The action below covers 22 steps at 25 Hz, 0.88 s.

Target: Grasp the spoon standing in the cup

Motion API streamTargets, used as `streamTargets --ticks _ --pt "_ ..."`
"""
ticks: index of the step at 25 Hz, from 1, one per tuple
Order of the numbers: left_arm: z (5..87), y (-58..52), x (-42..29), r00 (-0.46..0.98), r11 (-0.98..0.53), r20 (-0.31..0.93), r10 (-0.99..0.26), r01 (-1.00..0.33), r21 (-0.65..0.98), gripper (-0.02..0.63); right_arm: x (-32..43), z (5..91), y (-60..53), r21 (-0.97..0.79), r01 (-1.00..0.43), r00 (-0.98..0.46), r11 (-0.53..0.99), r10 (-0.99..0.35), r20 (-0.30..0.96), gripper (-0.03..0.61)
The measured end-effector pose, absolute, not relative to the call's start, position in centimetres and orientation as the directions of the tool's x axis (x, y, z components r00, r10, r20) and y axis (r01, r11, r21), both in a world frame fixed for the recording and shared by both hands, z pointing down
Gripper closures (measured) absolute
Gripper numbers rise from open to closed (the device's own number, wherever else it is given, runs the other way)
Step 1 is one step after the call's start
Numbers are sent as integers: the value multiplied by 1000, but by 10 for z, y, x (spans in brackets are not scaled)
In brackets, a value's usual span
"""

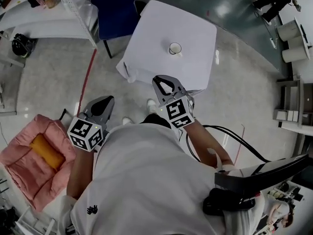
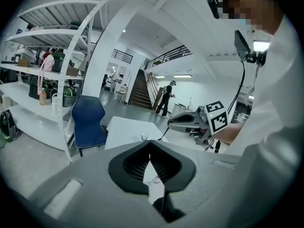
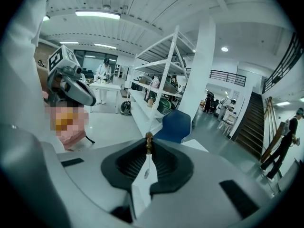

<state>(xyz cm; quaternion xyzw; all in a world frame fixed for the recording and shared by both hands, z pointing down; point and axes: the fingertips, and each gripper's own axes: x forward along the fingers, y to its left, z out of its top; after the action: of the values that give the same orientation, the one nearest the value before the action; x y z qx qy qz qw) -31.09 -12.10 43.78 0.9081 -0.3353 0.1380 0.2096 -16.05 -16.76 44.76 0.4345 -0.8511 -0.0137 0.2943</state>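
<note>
A glass cup (image 1: 175,48) stands on the small white table (image 1: 146,43); I see no spoon in it. The cup (image 2: 145,136) also shows small in the left gripper view, on the table (image 2: 126,129). My right gripper (image 1: 165,83) hangs over the table's near edge, short of the cup. In the right gripper view its jaws are shut on a thin spoon (image 3: 147,161), whose brown knob pokes out at the tips. My left gripper (image 1: 103,103) is over the floor to the left, shut with nothing held, jaws meeting (image 2: 150,147).
A blue chair (image 1: 115,6) stands behind the table, white shelving (image 1: 54,13) at the far left. A pink cushion with an orange block (image 1: 34,153) lies on the floor at lower left. Black cables (image 1: 234,138) trail on the right.
</note>
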Motion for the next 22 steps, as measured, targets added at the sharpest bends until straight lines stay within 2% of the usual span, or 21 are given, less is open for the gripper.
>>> streamTargets --ticks 22 --pt "436 -109 -299 760 -721 404 -509 -633 283 601 -169 438 -145 270 -718 -476 642 -735 483 535"
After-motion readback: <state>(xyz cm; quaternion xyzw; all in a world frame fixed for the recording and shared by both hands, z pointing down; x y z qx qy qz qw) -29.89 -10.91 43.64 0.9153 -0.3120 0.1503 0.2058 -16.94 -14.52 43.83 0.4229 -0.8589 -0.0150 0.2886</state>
